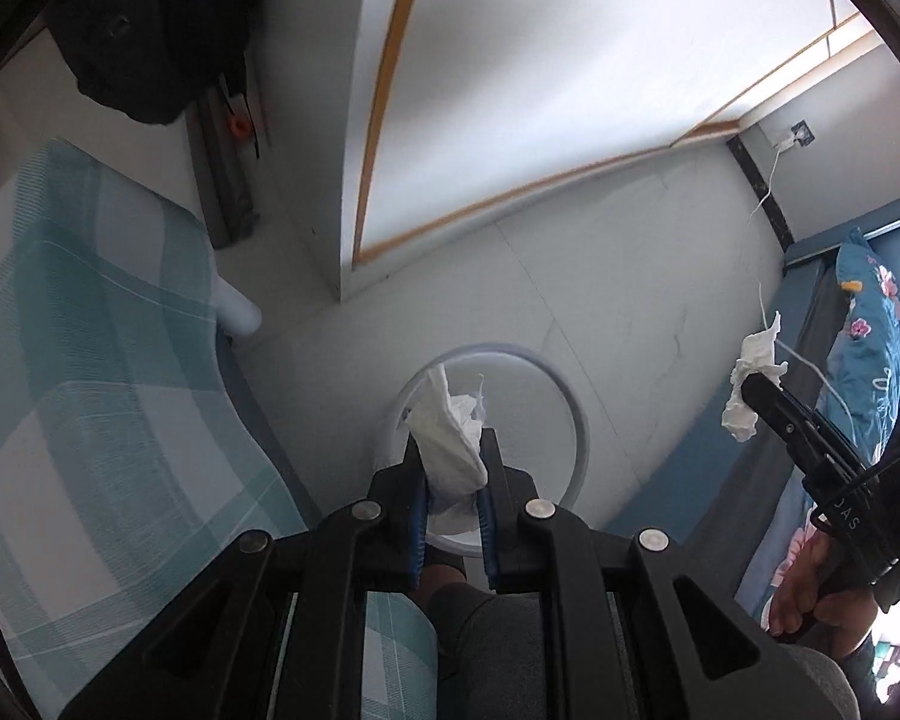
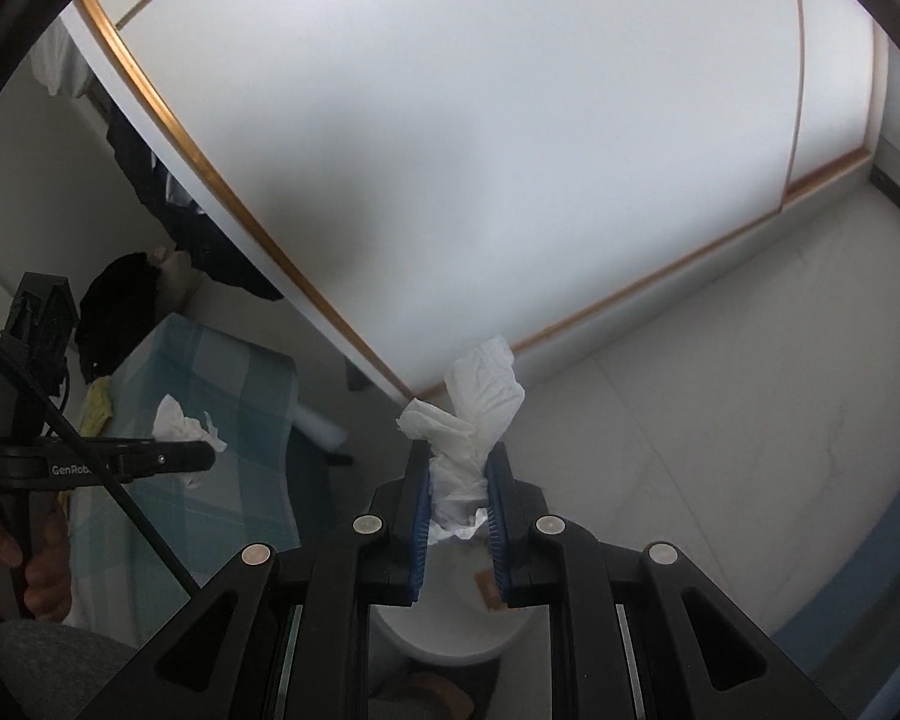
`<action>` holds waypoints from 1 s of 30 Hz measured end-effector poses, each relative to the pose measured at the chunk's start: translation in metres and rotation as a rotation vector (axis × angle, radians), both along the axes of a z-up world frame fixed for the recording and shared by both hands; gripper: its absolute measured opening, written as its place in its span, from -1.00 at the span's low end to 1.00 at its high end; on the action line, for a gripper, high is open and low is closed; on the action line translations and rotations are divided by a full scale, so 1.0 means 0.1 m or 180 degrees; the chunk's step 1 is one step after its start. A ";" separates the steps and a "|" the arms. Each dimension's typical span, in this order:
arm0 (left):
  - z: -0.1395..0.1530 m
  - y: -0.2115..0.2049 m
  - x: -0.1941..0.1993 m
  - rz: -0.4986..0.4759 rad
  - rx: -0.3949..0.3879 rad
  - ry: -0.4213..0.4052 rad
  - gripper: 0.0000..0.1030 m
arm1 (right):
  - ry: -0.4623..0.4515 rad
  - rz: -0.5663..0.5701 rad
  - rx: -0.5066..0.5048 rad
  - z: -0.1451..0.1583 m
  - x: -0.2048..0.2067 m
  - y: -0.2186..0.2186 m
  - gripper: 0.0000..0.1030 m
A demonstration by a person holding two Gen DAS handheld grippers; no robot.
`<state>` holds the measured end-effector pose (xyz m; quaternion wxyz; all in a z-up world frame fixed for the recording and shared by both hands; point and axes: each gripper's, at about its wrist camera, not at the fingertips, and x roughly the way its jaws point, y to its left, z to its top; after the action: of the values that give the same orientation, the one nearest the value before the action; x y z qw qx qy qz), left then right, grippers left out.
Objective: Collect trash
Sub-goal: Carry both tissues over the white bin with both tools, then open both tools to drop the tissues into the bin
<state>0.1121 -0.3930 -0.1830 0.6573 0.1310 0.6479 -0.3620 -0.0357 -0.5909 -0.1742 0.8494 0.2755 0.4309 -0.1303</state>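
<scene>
My left gripper (image 1: 453, 450) is shut on a crumpled white tissue (image 1: 450, 450) and hangs right over the open mouth of a round white trash bin (image 1: 576, 420) on the floor. My right gripper (image 2: 461, 462) is shut on a second crumpled white tissue (image 2: 480, 402); part of the bin (image 2: 450, 630) shows below its fingers. In the left wrist view the right gripper (image 1: 756, 387) holds its tissue (image 1: 750, 384) at the right, higher than the bin. In the right wrist view the left gripper (image 2: 207, 455) with its tissue (image 2: 183, 423) is at the left.
A teal checked bed cover (image 1: 90, 372) lies to the left of the bin. A white wardrobe with gold trim (image 1: 540, 90) stands behind it. A blue bed frame with floral bedding (image 1: 870, 360) is at the right. Dark clothes (image 1: 150, 30) hang at the upper left. My knee (image 1: 492, 648) is below the gripper.
</scene>
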 end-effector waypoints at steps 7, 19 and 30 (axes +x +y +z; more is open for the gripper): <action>-0.52 -0.29 -0.12 -0.0241 0.0407 0.0243 -0.80 | 0.0324 0.0047 0.0449 -0.76 0.03 0.07 -0.69; -1.18 -0.48 -0.09 -0.0271 0.0682 0.0983 -0.78 | 0.0679 0.0124 0.0961 -1.52 0.16 0.23 -0.64; -1.51 -0.58 -0.14 -0.0210 0.0941 0.1238 -0.06 | 0.0797 0.0098 0.1127 -1.82 0.22 0.21 -0.46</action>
<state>0.0978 -0.4507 -0.3336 0.4818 0.1747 0.8035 -0.3030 -0.0134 -0.5702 -0.3564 0.7295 0.3954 0.5533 -0.0728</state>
